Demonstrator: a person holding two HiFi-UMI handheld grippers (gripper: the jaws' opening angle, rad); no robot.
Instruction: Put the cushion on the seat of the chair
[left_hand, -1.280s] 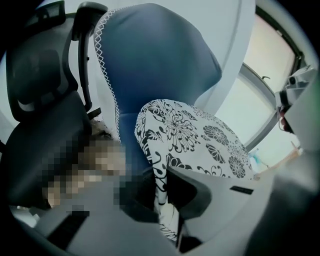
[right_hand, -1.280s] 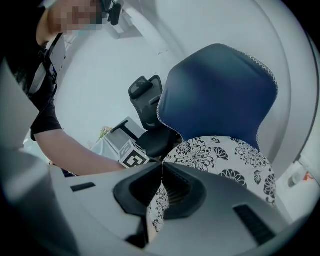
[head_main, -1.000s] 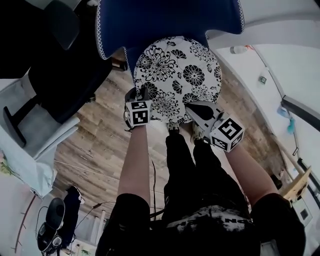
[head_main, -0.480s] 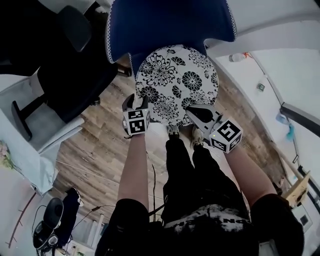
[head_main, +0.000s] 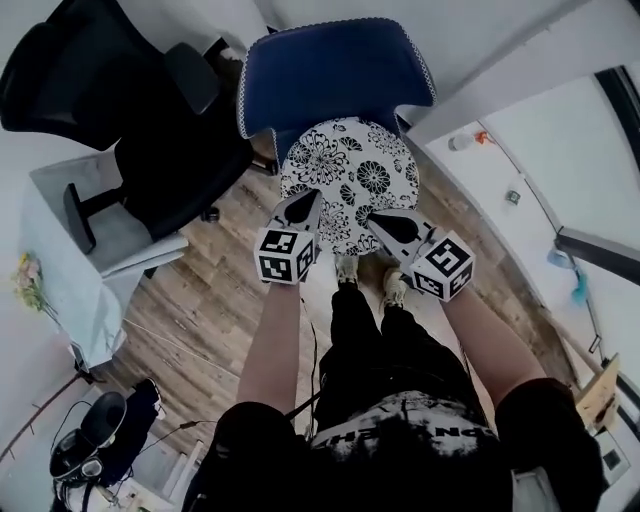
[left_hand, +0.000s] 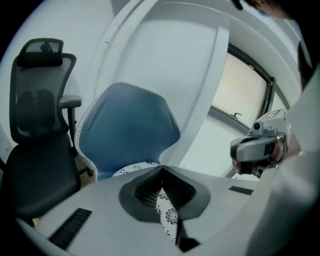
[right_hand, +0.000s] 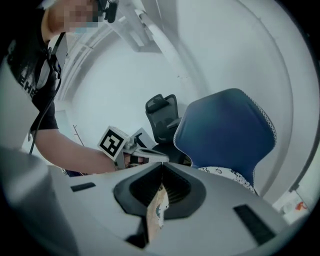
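The round cushion (head_main: 350, 180), white with black flowers, hangs in front of the blue chair (head_main: 335, 80), overlapping its seat. My left gripper (head_main: 305, 202) is shut on the cushion's near left edge; its jaws have just been closing, and the patterned fabric (left_hand: 167, 215) is pinched between them. My right gripper (head_main: 388, 225) is shut on the near right edge, with a fold of the cushion (right_hand: 156, 207) between its pads. In the left gripper view the left gripper (left_hand: 161, 171) points at the blue chair (left_hand: 127, 127). The right gripper (right_hand: 161, 169) faces the chair's shell (right_hand: 225, 130).
A black office chair (head_main: 130, 110) stands left of the blue one, also seen in the gripper views (left_hand: 40, 150) (right_hand: 162, 120). A white table (head_main: 70, 260) is at the far left. The person's shoes (head_main: 345, 265) stand on the wooden floor (head_main: 220, 290) below the cushion. A white wall runs along the right.
Both grippers have risen and the cushion has come up with them. The left jaws, open at the cushion's rim half a second ago, are now closed on it.
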